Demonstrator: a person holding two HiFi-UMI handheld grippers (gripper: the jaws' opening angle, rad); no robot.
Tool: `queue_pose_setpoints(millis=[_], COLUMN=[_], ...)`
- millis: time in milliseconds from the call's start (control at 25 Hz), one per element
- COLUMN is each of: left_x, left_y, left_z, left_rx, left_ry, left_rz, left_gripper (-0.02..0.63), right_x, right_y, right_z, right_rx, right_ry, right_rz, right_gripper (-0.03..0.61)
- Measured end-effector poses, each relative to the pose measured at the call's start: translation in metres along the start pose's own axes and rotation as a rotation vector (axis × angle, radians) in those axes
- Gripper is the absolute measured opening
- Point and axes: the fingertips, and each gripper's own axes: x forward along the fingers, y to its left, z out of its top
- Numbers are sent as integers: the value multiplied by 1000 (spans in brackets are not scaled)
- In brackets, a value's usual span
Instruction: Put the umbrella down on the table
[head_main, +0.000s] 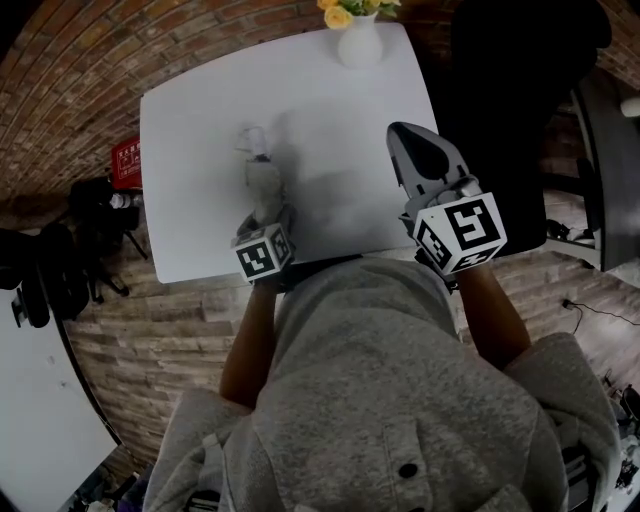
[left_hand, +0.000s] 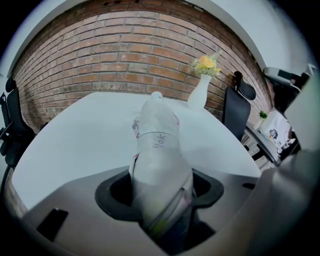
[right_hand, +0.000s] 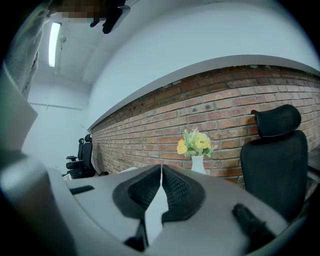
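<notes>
Left tongs (left_hand: 160, 197) are clamped on the folded umbrella (left_hand: 157, 140). Its long axis runs straight out from them toward the frame's top, over the white counter (head_main: 330, 90). Right tongs (right_hand: 161, 187), at right, are together and empty. Whether the umbrella's tip touches the counter is unclear, and its handle end is hidden.

An office: white table (head_main: 200, 120), black desk chairs (right_hand: 275, 160), brick wall (left_hand: 125, 55)

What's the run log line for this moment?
left gripper: shut on umbrella | umbrella: over table, contact unclear | right gripper: shut, empty
</notes>
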Motion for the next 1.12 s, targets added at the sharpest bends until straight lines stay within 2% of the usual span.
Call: queue_pose_setpoints(millis=[360,840,1000,1120], left_x=[11,16,15,10], left_y=[2,1,-3,-5], left_z=[-10,-11,-11,-10], left_rx=[-41,-20,-27,-54], left_ry=[48,61,56,33], left_rz=[-19,13,-17,-51], left_gripper=[264,277,284,324], right_x=[1,-1,-5,-7], right_y=[0,13,10,8], right_z=[-3,-9,-6,-5], right_rx=[-5,-6,-6,-1], right_ry=[19,23,12,4], right_rz=[-7,26,23,23], right_gripper=[25,25,25,25])
